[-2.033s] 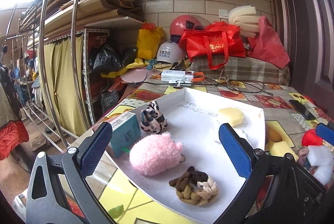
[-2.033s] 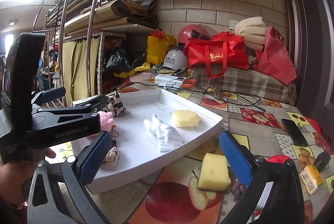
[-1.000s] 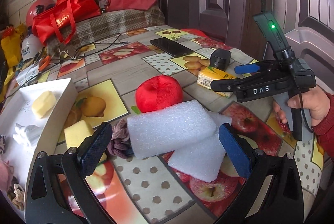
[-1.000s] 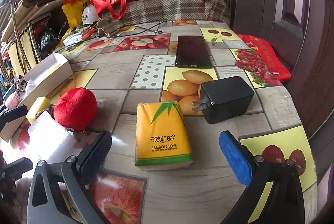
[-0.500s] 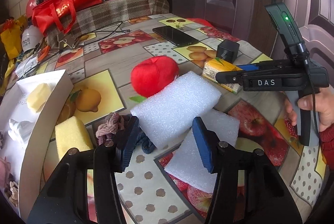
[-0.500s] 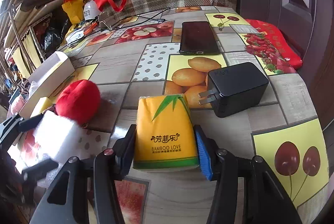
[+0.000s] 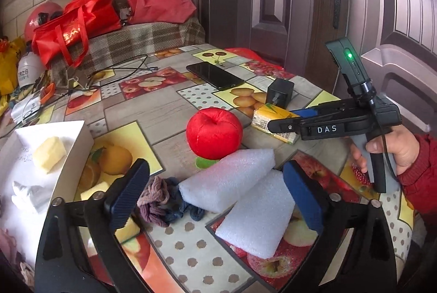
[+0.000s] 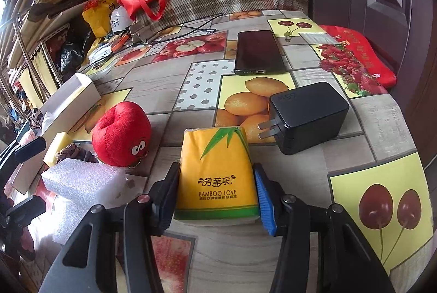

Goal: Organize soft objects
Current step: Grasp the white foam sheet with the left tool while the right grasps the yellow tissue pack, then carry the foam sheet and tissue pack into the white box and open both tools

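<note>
My right gripper [image 8: 215, 196] is shut on a yellow tissue pack [image 8: 215, 172] that rests on the table; the pack also shows in the left wrist view [image 7: 274, 122]. My left gripper [image 7: 215, 196] is open, its jaws either side of two white foam blocks [image 7: 228, 181], not touching them. A red plush apple [image 7: 214, 133] sits just beyond the foam, and also shows in the right wrist view [image 8: 121, 126]. Fabric scrunchies [image 7: 164, 201] lie left of the foam. A yellow sponge [image 7: 94, 190] lies beside the white tray [image 7: 73, 172].
The tray holds a yellow sponge [image 7: 49, 151] and a white cloth piece [image 7: 30, 194]. A black charger [image 8: 308, 116], a phone [image 8: 258, 51] and cables [image 7: 120, 73] lie on the fruit-patterned table. Red bags [image 7: 73, 25] are piled at the back.
My right gripper has closed onto the tissue pack. My left gripper has opened wider around the foam blocks and come a little closer.
</note>
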A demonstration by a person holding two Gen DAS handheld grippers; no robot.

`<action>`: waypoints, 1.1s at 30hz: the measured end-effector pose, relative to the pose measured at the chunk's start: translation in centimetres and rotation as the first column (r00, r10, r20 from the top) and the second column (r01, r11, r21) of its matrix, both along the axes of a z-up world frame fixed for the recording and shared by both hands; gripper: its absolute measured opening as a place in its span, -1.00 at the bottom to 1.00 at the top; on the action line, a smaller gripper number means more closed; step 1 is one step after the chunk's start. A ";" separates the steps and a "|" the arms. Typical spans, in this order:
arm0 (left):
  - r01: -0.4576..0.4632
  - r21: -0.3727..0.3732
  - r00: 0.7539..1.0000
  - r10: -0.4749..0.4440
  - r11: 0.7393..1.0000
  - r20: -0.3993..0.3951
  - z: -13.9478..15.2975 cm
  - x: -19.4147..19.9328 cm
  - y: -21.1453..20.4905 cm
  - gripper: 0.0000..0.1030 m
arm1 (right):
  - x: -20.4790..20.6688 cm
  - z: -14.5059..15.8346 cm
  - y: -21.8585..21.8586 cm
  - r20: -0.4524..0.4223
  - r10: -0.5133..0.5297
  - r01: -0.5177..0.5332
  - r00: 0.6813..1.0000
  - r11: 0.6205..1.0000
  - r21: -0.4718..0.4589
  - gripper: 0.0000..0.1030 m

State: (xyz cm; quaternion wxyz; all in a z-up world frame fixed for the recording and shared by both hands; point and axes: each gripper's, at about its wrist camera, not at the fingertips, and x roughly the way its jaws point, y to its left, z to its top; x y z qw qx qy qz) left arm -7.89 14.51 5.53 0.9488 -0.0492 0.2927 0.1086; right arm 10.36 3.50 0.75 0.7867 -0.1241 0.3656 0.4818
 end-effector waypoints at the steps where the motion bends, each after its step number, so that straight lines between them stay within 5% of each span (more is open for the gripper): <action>1: 0.027 -0.017 0.999 -0.028 0.999 -0.022 0.1 0.8 0.3 0.99 | 0.0 0.0 0.0 -0.004 0.001 -0.001 1.000 1.000 0.001 0.00; 5: 0.109 -0.105 0.980 -0.125 0.988 -0.153 -0.9 3.9 1.3 0.99 | 0.1 -0.1 0.0 -0.008 0.005 -0.005 1.000 1.000 0.003 0.00; 9: 0.137 -0.070 0.958 -0.150 0.988 -0.244 -2.6 4.9 0.2 0.97 | 0.1 -0.1 -0.1 -0.016 0.007 -0.006 1.000 1.000 0.008 0.00; 10: 0.130 -0.080 0.958 -0.146 0.988 -0.248 -3.1 4.9 0.2 0.83 | 0.2 -0.1 -0.1 -0.019 0.007 -0.007 1.000 1.000 0.010 0.00; 11: 0.133 -0.118 0.962 -0.157 0.984 -0.225 -3.2 4.7 0.3 0.67 | 0.3 -0.1 -0.1 -0.022 0.008 -0.008 1.000 1.000 0.011 0.00; 12: 0.144 -0.158 0.964 -0.174 0.977 -0.199 -3.2 4.5 0.4 0.20 | 0.3 -0.1 -0.1 -0.021 0.008 -0.007 1.000 1.000 0.011 0.00; 13: 0.136 -0.158 0.969 -0.165 0.978 -0.186 -3.1 4.3 0.3 0.15 | 0.3 -0.1 -0.2 -0.022 0.008 -0.008 1.000 1.000 0.013 0.00; 25: 0.055 0.009 0.998 -0.055 0.998 -0.028 -1.3 1.0 -2.3 0.09 | 0.2 0.6 -1.1 0.005 -0.008 0.008 1.000 0.998 0.057 0.00; 29: -0.047 0.089 0.996 0.040 0.995 0.081 -0.2 -1.4 -3.2 0.10 | -1.4 2.1 -2.5 0.105 -0.027 0.011 0.994 0.989 0.148 0.00; 33: -0.144 0.091 0.980 0.129 0.985 0.149 0.3 -3.3 -2.6 0.10 | -3.8 3.3 -3.3 0.245 -0.040 -0.011 0.969 0.979 0.203 -0.09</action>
